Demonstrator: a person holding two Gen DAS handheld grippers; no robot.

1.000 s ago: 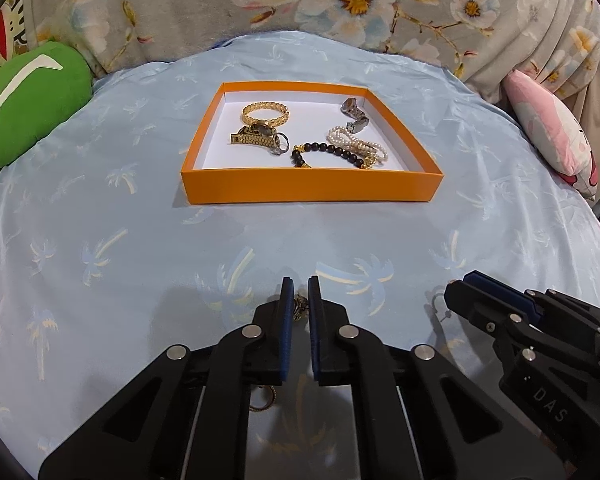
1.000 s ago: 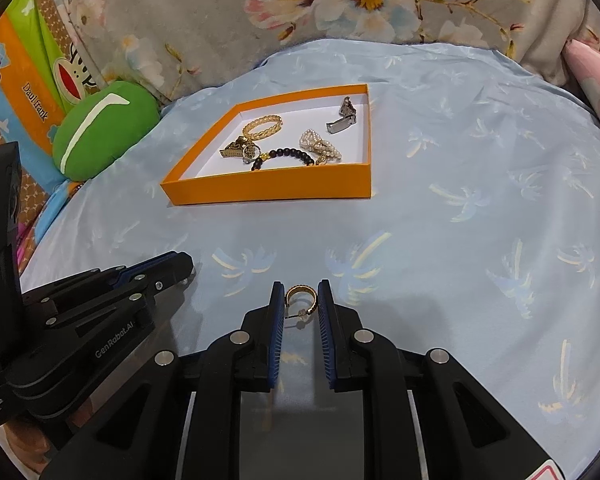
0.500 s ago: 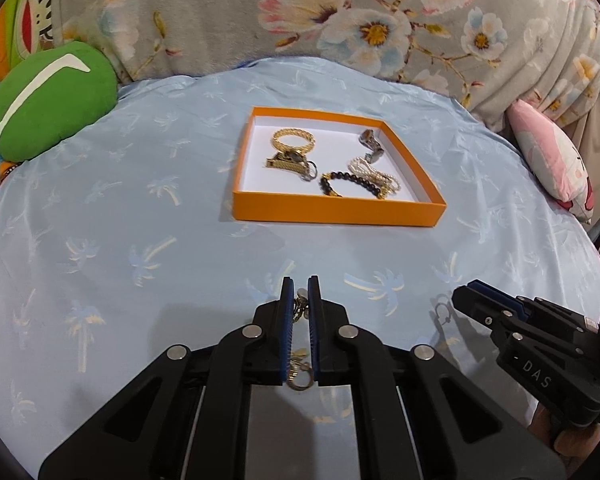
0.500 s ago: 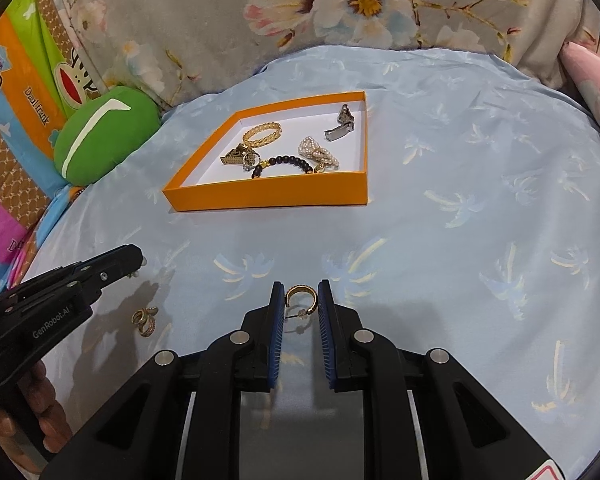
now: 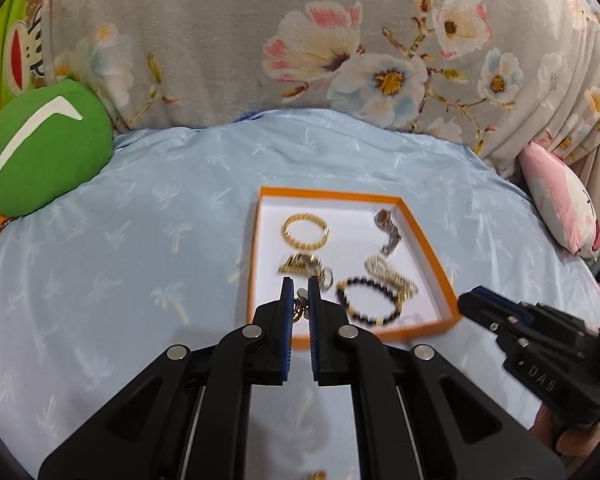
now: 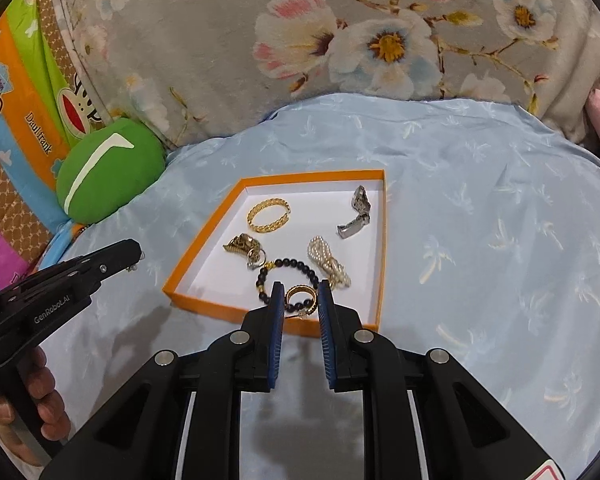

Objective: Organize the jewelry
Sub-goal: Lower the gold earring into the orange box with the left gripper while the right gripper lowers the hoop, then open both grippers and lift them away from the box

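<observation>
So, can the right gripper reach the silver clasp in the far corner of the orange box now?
Probably not yet. The right gripper is shut on a gold hoop earring, so its jaws are occupied. The path over the orange box to the silver clasp looks free otherwise.

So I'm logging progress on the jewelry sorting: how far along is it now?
Mostly done. The orange box already holds a gold bracelet, a black bead bracelet, a pearl strand, a silver clasp and a gold piece. In hand: the right gripper pinches a gold hoop earring, the left gripper a small earring. Left: drop both into the box.
</observation>
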